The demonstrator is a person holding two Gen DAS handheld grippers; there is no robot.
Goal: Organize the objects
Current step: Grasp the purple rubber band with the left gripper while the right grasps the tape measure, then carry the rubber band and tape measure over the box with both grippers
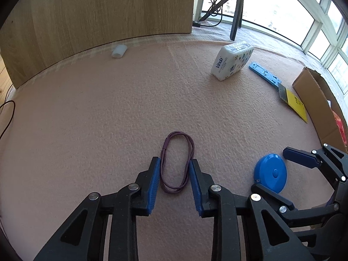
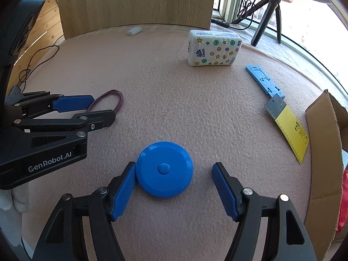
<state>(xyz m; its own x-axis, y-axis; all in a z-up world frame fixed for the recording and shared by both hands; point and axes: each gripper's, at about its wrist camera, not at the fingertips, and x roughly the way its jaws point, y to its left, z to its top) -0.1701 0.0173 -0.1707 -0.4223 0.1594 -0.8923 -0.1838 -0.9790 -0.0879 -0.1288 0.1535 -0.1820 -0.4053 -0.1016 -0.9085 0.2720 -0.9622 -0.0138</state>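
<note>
Lying flat on the pink desk (image 1: pixel 87 108): a thin purple hair tie (image 1: pixel 177 162), pinched long between the left gripper (image 1: pixel 175 163), part open. Beside it, a round blue tape measure (image 2: pixel 164 169) inside the wide-open right gripper (image 2: pixel 174 168), touching one finger.

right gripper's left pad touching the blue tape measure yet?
Touching: in the right wrist view the right gripper has its left pad against the blue tape measure rim; other pad apart.
</note>
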